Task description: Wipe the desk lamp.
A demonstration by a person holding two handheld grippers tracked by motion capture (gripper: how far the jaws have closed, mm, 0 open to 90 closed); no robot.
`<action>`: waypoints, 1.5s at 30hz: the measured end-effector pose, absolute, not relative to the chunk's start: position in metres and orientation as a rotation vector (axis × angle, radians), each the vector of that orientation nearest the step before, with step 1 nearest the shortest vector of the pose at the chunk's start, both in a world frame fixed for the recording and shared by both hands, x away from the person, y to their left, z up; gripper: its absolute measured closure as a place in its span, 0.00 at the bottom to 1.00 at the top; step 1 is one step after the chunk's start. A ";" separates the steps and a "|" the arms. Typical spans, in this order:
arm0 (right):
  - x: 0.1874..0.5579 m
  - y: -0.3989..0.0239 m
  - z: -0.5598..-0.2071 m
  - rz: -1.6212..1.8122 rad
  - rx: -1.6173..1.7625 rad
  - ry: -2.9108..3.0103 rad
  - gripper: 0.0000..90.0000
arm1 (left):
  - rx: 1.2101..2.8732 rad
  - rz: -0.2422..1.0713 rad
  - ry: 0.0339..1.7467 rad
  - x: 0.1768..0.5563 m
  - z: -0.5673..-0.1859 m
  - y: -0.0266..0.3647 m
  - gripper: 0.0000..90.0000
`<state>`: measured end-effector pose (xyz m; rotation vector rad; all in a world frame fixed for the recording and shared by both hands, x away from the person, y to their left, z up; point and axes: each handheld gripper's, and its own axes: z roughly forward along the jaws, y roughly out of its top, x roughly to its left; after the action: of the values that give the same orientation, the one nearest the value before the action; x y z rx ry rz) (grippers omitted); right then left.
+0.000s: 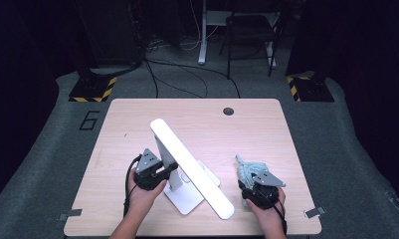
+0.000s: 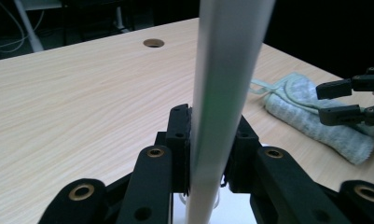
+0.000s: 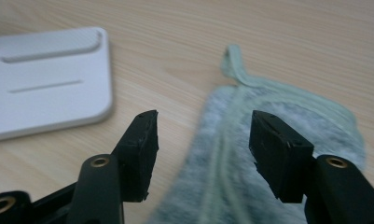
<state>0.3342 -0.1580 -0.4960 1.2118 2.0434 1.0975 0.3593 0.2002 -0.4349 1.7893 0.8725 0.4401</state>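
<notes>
Black left gripper (image 2: 208, 154): jaws clamped on the white lamp stem (image 2: 222, 93), centre of the left gripper view. Right gripper (image 3: 203, 140): jaws wide, straddling the folded grey-green cloth (image 3: 250, 154) on the table (image 1: 137, 114), lower right of the high view, not pinching. Risks: a shallow bite catches one fold; a tug tips the lamp's white base (image 3: 45, 79) nearby.

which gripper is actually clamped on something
The left gripper: its jaws pinch the white lamp bar. The right gripper stands open over the grey cloth.
</notes>
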 end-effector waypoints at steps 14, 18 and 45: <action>0.328 -0.092 -0.504 1.125 0.968 2.301 0.45 | 1.865 0.371 0.708 0.346 -0.426 0.211 0.60; 0.333 -0.083 -0.507 1.092 0.934 2.331 0.45 | 1.841 0.369 0.712 0.345 -0.427 0.213 0.59; 0.363 -0.045 -0.517 1.135 0.980 2.352 0.40 | 1.829 0.336 0.696 0.341 -0.428 0.218 0.58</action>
<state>0.3630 -0.0454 -0.5172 0.9795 2.3519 1.1352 0.3412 0.2182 -0.4283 1.8290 0.6959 0.3361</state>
